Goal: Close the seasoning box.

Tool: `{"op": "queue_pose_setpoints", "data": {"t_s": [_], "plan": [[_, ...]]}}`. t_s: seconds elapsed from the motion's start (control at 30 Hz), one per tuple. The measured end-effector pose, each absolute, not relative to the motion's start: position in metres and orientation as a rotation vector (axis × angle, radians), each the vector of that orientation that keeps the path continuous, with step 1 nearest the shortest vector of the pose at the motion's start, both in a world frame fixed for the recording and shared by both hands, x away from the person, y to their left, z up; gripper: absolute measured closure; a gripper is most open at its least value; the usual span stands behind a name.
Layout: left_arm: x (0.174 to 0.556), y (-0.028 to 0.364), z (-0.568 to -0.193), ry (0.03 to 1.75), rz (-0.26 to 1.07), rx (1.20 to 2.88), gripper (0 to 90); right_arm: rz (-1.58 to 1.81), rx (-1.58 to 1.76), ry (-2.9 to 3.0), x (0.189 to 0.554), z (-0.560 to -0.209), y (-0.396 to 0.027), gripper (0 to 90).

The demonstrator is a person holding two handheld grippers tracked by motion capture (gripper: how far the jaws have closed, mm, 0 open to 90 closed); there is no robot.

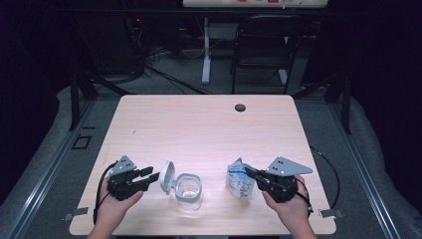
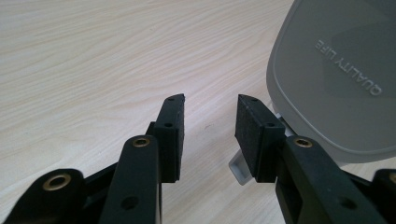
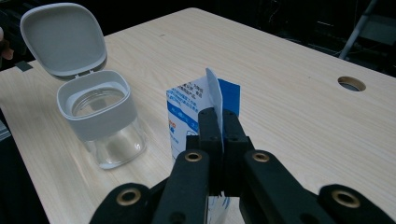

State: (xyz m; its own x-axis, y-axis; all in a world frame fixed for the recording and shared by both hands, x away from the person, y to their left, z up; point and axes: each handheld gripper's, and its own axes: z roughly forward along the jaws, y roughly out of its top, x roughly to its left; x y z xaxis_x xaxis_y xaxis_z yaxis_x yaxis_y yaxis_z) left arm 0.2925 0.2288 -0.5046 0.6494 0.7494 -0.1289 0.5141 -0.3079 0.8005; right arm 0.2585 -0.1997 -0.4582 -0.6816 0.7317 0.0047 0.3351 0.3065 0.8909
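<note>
Right claw pinching pouch; left claw spread; pale wood table.

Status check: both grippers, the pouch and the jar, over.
Right gripper shut on blue-and-white plastic pouch, upright on table. Left gripper open beside raised grey lid. Clear glass jar open, empty. Path between pouch and jar clear.
</note>
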Motion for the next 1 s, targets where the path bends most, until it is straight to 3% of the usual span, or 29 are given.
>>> {"op": "queue_pose_setpoints", "data": {"t_s": [0.17, 0.4, 0.67, 1.0], "plan": [[0.292, 0.229, -0.504, 0.986, 0.341, 1.984, 63.0, 1.374, 0.965, 2.173, 0.257, -0.461, -0.204, 89.0], [0.293, 0.230, -0.504, 0.988, 0.339, 1.989, 63.0, 1.454, 1.014, 2.161, 0.259, -0.467, -0.209, 67.9], [0.293, 0.230, -0.504, 0.990, 0.337, 1.987, 62.8, 1.453, 1.069, 2.178, 0.262, -0.484, -0.207, 53.6], [0.293, 0.231, -0.505, 0.992, 0.337, 1.982, 62.1, 1.445, 1.120, 2.203, 0.265, -0.504, -0.204, 49.7]]}}
